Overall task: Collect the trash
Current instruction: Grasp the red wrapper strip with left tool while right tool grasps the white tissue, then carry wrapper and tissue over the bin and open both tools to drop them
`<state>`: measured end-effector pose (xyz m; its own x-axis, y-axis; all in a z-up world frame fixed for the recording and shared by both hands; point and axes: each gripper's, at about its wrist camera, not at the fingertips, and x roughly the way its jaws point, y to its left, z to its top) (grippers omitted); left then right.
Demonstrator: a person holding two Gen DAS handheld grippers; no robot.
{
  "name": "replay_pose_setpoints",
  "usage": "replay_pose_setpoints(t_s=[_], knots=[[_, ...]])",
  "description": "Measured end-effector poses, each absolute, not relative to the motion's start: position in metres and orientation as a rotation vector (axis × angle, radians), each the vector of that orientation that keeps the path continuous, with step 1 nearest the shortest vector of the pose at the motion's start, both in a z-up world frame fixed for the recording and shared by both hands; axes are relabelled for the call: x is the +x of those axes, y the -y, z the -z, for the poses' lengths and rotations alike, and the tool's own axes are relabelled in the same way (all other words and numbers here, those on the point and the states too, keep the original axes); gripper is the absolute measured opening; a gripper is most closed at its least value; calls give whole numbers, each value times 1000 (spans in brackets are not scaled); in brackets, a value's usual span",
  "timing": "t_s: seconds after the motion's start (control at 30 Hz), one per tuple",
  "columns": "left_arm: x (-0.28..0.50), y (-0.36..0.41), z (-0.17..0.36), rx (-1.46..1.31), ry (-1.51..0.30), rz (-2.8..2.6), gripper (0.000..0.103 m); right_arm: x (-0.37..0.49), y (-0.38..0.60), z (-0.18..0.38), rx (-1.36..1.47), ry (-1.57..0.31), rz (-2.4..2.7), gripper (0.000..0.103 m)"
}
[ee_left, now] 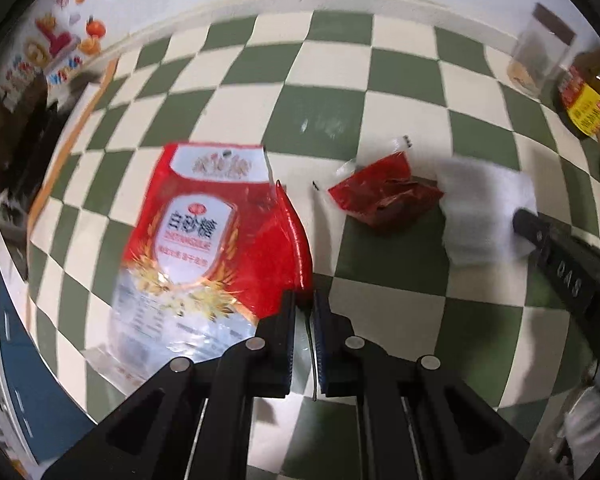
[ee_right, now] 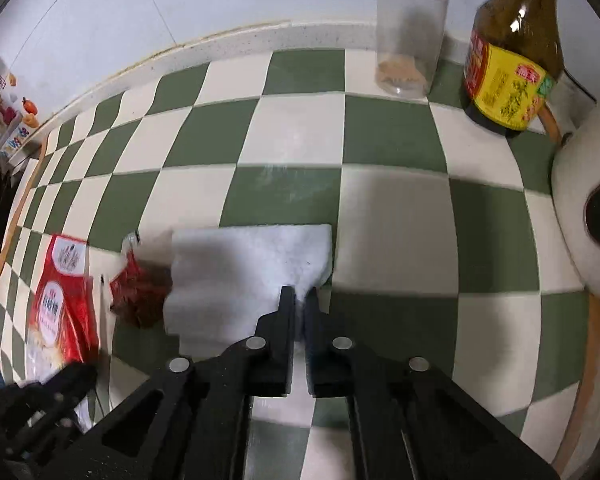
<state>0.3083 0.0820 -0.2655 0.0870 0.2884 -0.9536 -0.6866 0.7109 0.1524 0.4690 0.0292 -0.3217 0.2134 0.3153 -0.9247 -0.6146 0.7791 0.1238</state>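
Left wrist view: the left tongs (ee_left: 305, 300) pinch the lower right edge of one red-and-white plastic sugar bag (ee_left: 204, 240) lying on the green-and-cream checkered bench (ee_left: 340, 80). Right of the bag lie one crumpled red sachet (ee_left: 384, 196) and one white tissue (ee_left: 480, 216), with bare checks beyond them up to the wall.

Right wrist view: the right tongs (ee_right: 299, 294) pinch the tissue's (ee_right: 252, 276) near edge. Beyond it stand one clear brown-lidded jar (ee_right: 410, 36) and one brown yellow-labelled bottle (ee_right: 512, 52).
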Motion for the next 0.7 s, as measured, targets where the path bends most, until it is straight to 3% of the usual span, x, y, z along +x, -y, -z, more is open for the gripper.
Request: replay_pose_setpoints(t_s=[0.37,0.5,0.7], knots=[[254,-46,179,-206,-1085,-612,6,373,89,233,-223,-1030,-588,4],[187,-28,148,-164,-1010,-538,6,301,129,206,-168,-1005,-562,4],[76,-10,145,-159,-1020,-439,6,164,175,200,-105,-1040,-525,4]])
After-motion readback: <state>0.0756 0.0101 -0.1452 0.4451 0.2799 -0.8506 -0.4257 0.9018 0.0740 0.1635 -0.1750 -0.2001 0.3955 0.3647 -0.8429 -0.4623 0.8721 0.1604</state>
